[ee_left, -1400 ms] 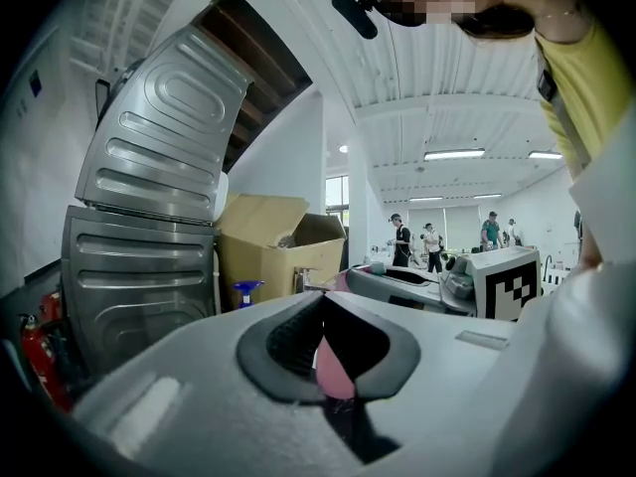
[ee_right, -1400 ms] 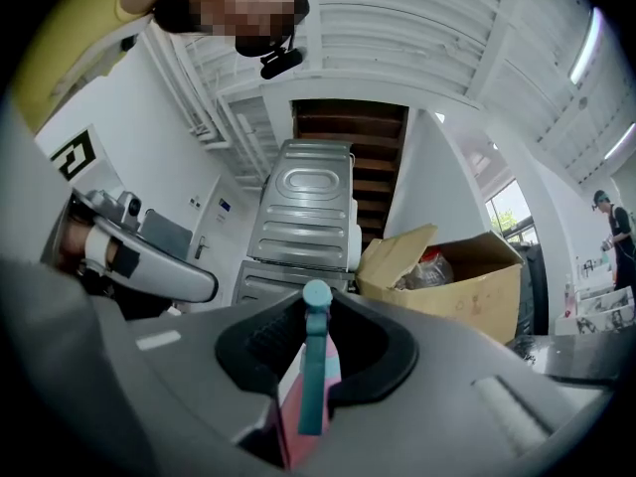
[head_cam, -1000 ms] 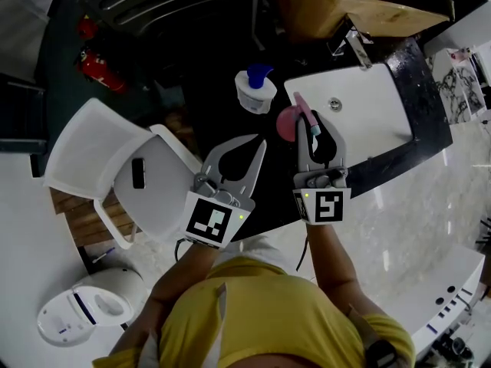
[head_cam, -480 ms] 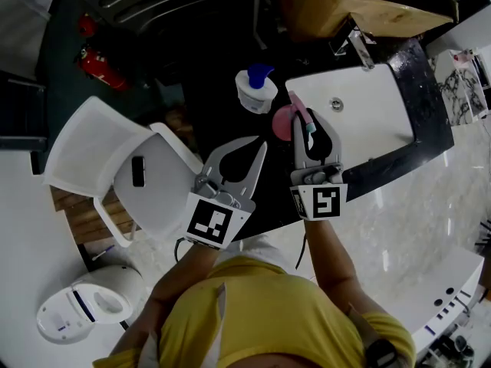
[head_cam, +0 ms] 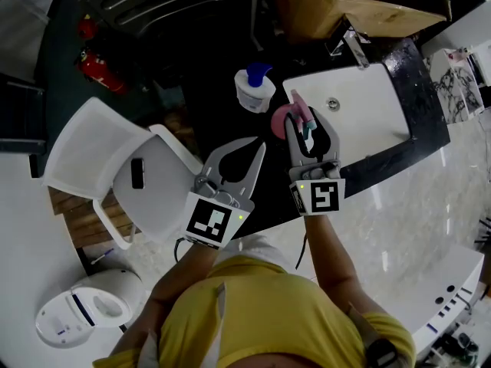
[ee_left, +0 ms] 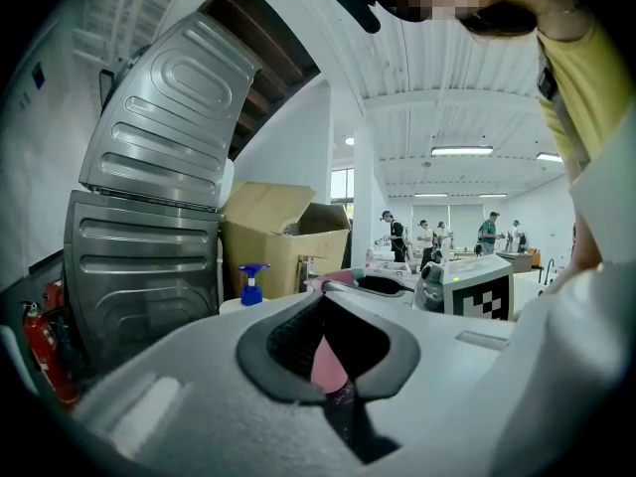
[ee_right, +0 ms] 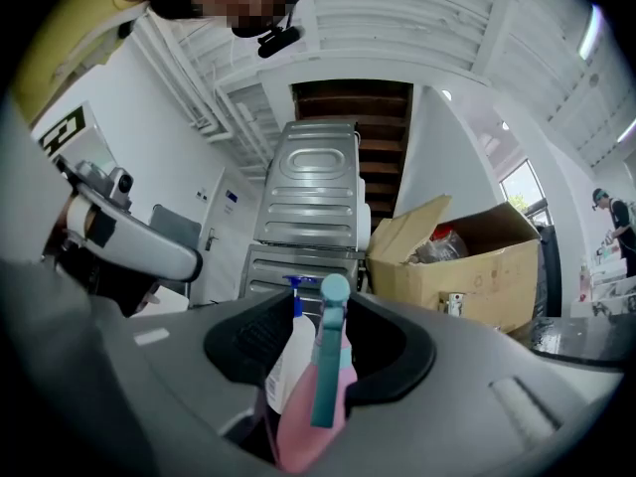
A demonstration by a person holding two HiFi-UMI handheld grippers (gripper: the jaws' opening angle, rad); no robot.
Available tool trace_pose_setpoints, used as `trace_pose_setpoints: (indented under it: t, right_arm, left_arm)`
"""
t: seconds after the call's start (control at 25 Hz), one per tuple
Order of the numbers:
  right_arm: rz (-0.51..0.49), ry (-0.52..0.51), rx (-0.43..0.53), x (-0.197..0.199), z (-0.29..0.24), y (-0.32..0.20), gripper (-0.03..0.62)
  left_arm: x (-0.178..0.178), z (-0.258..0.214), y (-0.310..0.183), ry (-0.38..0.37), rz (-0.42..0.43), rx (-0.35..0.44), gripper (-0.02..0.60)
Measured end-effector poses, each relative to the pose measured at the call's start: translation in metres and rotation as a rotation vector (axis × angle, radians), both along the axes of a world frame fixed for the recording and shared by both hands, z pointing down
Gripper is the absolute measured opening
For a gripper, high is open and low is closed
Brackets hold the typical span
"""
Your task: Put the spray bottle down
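Observation:
The pink spray bottle (head_cam: 281, 121) with a teal trigger (ee_right: 326, 386) stands upright over the black counter (head_cam: 222, 113), at the left edge of the white sink (head_cam: 368, 106). My right gripper (head_cam: 307, 118) reaches level around the bottle's top. Its jaws have just been opening and now stand apart with the bottle between them. In the right gripper view, a gap shows on the left of the bottle (ee_right: 313, 415) between the right gripper's (ee_right: 322, 298) pads. My left gripper (head_cam: 261, 145) hangs to the left of it, shut and empty, with the left gripper's (ee_left: 324, 298) tips touching.
A white bottle with a blue pump (head_cam: 255, 89) stands on the counter just beyond the spray bottle. A tap (head_cam: 357, 48) and a cardboard box (head_cam: 360, 2) are behind the sink. At the left, a white chair (head_cam: 100, 159) holds a phone (head_cam: 138, 172).
The right gripper's jaws have spread apart around the spray bottle. Gripper and bottle drifted slightly left and away from me. The left gripper has not moved.

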State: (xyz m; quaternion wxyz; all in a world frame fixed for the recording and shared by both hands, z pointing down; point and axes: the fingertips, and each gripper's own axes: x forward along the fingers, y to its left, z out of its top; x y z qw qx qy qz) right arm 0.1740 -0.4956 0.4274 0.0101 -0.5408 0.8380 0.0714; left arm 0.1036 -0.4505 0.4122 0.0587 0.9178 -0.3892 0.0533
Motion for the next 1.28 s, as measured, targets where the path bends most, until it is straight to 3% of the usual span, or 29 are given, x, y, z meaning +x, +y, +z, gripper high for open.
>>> trace_pose_setpoints:
  t: [0.32, 0.64, 0.92, 1.28]
  right_arm:
    - [0.047, 0.04, -0.054, 0.001, 0.003, 0.011, 0.25]
    - [0.122, 0.023, -0.104, 0.015, -0.01, 0.055, 0.255]
    - [0.18, 0.055, -0.067, 0.025, -0.04, 0.102, 0.025]
    - [0.25, 0.01, -0.03, 0.03, -0.085, 0.148, 0.0]
  left_arm:
    - [-0.002, -0.014, 0.015, 0.057, 0.0, 0.013, 0.001]
    - [-0.003, -0.03, 0.036, 0.062, 0.024, 0.041, 0.002]
    - [0.0, -0.038, 0.054, 0.08, 0.038, 0.069, 0.0]
    - [0.0, -0.071, 0.076, 0.095, 0.03, 0.124, 0.0]
